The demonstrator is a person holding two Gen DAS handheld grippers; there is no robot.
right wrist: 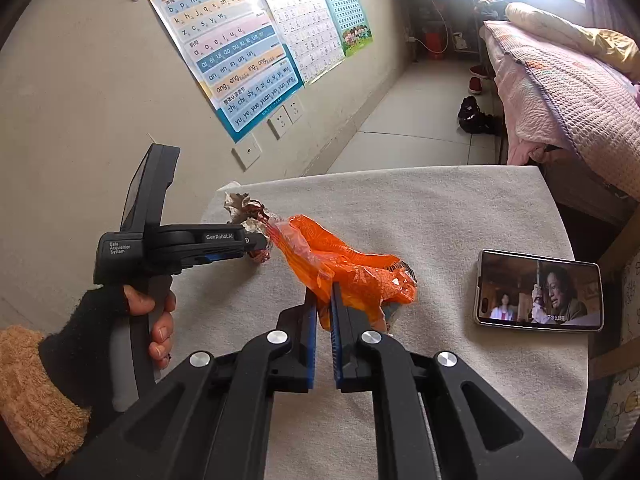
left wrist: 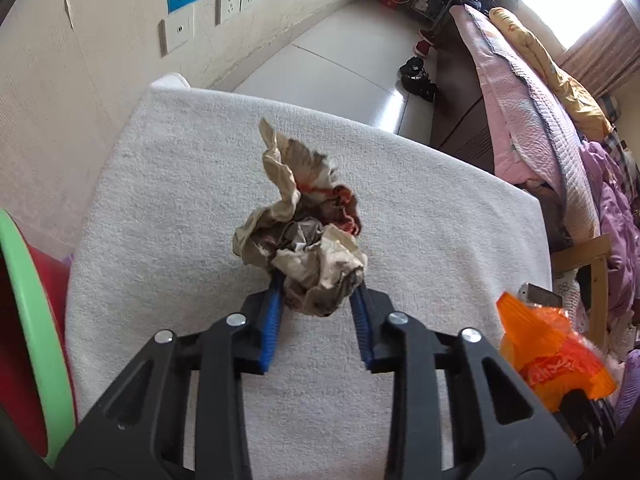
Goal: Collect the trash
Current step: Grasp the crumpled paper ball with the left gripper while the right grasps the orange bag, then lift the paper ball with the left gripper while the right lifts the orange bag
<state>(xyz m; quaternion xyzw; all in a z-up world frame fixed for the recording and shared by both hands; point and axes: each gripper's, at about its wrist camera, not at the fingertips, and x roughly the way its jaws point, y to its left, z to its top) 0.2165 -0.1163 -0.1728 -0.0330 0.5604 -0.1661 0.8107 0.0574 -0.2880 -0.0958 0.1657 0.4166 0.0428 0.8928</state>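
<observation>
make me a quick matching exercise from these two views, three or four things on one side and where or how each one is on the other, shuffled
Things
1. crumpled paper
2. orange wrapper
3. phone
4. green-rimmed bin

States
A. lying flat on the white cloth, screen lit
B. pinched in the right gripper
C. beside the table, at the left edge of the left wrist view
D. between the pads of the left gripper

Pairs: 1-D, 2-B, 3-A, 4-C

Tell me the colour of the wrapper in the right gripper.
Orange, with some clear film; the wrapper shows best in the right wrist view, pinched in the right gripper.
</observation>
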